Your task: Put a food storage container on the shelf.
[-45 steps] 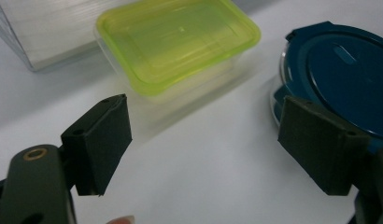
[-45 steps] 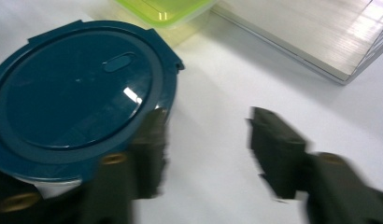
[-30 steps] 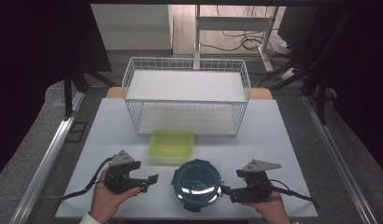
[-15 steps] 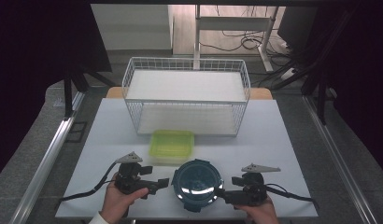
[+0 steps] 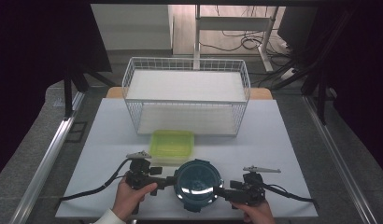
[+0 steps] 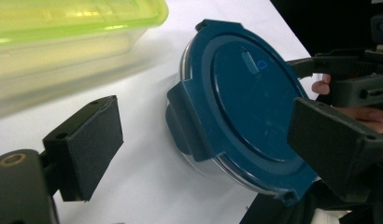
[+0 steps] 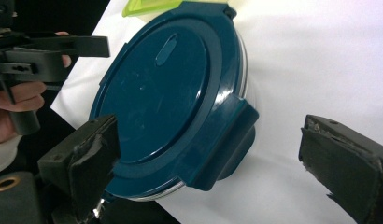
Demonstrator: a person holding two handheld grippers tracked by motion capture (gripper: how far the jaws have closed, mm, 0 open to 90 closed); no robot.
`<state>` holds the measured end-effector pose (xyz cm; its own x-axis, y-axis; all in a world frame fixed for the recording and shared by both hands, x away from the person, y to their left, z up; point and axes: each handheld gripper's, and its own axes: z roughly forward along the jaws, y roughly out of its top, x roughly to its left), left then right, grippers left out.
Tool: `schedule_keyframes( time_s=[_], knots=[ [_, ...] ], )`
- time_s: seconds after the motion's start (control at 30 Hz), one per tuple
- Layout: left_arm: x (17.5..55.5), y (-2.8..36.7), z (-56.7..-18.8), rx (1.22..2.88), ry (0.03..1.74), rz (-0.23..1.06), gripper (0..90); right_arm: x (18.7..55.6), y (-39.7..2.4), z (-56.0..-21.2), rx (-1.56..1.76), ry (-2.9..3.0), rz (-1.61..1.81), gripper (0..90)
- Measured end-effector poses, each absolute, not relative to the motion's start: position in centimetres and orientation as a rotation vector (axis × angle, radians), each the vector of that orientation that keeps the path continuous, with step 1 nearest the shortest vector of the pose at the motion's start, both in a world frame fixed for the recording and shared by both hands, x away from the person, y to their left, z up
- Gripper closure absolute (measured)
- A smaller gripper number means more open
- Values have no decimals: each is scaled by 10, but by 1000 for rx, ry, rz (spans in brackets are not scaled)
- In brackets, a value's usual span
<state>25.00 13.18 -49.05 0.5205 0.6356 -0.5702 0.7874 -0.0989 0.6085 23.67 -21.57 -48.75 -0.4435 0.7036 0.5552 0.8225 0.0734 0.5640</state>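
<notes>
1. Two grippers flank the round container (image 5: 197, 185), which sits on the white table (image 5: 283, 140) at its near edge, at six o'clock from the table's middle. Its dark blue lid (image 6: 248, 100) is clipped on by side latches; what is inside cannot be told.
2. Left gripper (image 5: 165, 180) lies at nine o'clock of the round container. Its jaws are spread and have just been widening; in the left gripper view a lid latch (image 6: 187, 114) stands between the pads (image 6: 94, 142), which do not press on it.
3. Right gripper (image 5: 223, 191) lies at three o'clock of the container. Its jaws are likewise spread, having just finished widening; in the right gripper view the opposite latch (image 7: 224, 140) sits in the gap, with the near pad at the lid's rim.
4. At twelve o'clock of the round container, just beside it, rests a rectangular container (image 5: 172, 146) with a yellow-green lid; its contents cannot be made out through the cloudy wall.
5. Farther on, at twelve o'clock again, stands a white wire basket (image 5: 133, 70) with nothing visible inside.
6. Against the picture a second ago, the left hand (image 5: 129, 198) has drawn closer to the container and sunk, bringing its jaws up to the rim. The right gripper has barely shifted, and both containers and the basket lie where they were.
</notes>
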Motion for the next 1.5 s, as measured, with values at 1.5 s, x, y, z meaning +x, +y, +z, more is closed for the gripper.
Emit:
schedule_keyframes(
  time_s=[1.5],
  knots=[
    [256, 114, -518, 1673, 1298, -504, 348, 244, -203, -500, -1691, -1922, -1227, 351]
  ],
)
